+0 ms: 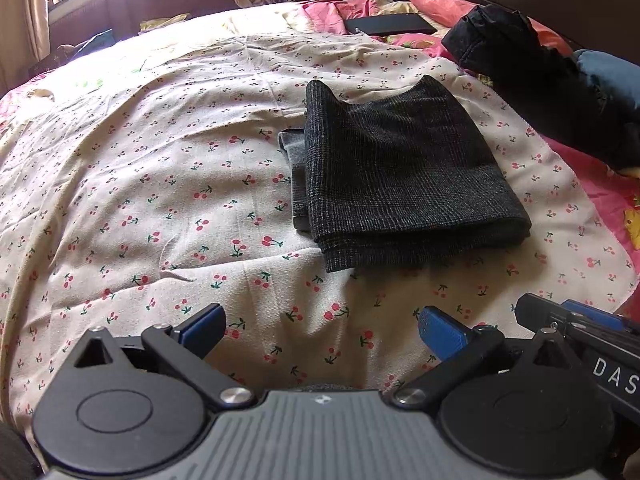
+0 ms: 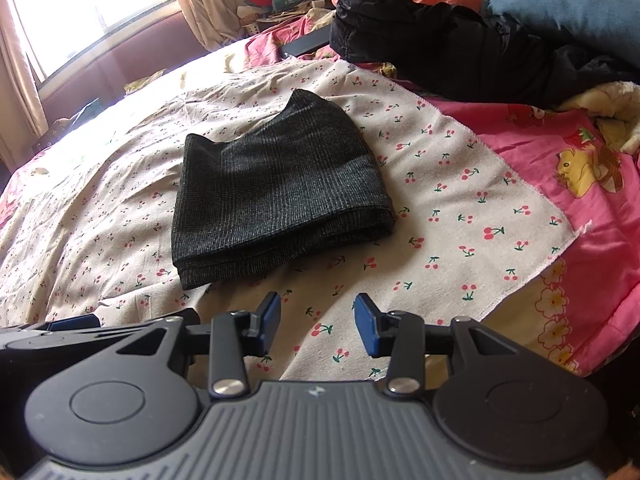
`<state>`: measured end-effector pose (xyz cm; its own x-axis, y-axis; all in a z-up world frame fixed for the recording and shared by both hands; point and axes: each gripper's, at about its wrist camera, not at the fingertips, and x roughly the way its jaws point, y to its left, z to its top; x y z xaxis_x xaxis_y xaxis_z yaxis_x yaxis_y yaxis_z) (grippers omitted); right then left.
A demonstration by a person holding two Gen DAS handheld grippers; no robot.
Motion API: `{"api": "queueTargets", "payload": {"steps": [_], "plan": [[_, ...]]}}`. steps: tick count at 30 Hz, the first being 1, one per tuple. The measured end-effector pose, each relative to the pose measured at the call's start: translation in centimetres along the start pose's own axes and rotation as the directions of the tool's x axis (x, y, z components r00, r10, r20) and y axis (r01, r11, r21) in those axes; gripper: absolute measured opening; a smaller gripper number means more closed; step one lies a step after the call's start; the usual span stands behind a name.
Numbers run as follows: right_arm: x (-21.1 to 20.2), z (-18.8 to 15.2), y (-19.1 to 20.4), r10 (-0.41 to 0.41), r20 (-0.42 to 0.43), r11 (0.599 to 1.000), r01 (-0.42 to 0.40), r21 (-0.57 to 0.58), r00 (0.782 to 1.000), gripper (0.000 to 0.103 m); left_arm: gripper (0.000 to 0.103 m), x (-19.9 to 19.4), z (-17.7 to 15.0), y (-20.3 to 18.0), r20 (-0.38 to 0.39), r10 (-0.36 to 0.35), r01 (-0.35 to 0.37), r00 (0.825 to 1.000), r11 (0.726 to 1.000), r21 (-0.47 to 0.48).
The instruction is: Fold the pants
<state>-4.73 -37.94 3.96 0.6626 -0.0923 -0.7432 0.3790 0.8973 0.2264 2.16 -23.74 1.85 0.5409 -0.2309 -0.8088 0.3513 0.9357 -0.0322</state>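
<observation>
Pants lie folded on cherry-print sheet. Left gripper and right gripper held released, nothing grasped, short of pants.

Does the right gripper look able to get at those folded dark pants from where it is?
Probably yes: the right gripper is open, and only bare cherry-print sheet lies between it and the folded pants.

Blown-out window glare upper left, soft daylight, sharp focus, fisheye-bent edges
</observation>
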Motion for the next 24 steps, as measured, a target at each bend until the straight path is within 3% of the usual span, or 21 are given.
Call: {"api": "queueTargets", "payload": {"steps": [24], "plan": [[0.2, 0.18, 0.08, -0.005, -0.009, 1.0, 0.005, -0.012, 1.0, 0.042, 0.103, 0.33, -0.15, 0.23, -0.013, -0.011, 0.01, 1.0, 1.0, -0.019]]}}
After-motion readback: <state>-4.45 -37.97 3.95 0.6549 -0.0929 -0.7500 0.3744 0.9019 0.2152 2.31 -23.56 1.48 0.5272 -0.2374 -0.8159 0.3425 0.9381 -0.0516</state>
